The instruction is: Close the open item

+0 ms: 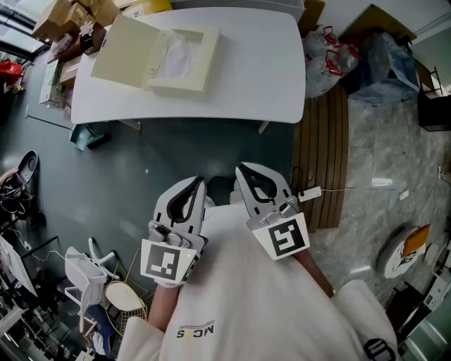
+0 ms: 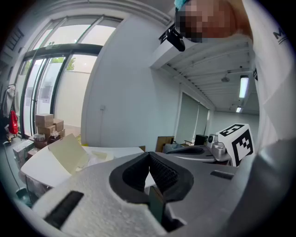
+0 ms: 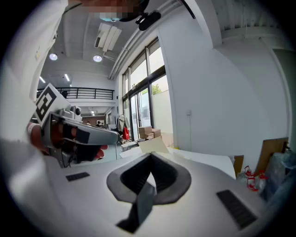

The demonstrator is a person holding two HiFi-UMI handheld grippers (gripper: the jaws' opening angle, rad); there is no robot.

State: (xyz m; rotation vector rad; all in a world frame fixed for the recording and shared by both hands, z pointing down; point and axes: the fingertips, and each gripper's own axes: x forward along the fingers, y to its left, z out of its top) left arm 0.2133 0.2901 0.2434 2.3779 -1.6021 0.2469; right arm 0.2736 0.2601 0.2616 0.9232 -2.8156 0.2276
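An open cream box (image 1: 182, 60) lies on the white table (image 1: 268, 77) at the far side, its lid (image 1: 130, 53) flipped out to the left. Crumpled white wrapping shows inside the box. My left gripper (image 1: 202, 182) and right gripper (image 1: 238, 168) hang side by side close to my body, well short of the table's near edge. Both are shut with nothing between the jaws. In the left gripper view the lid (image 2: 69, 152) stands ahead beyond the shut left gripper (image 2: 149, 155). In the right gripper view the lid (image 3: 152, 146) peeks over the shut right gripper (image 3: 150, 157).
Cardboard boxes (image 1: 67, 17) crowd the table's left end. Plastic bags (image 1: 324, 60) lie at its right end, beside a slatted wooden board (image 1: 320, 162). A teal object (image 1: 84, 135) sits under the table's left edge. A wire basket (image 1: 127, 300) stands at lower left.
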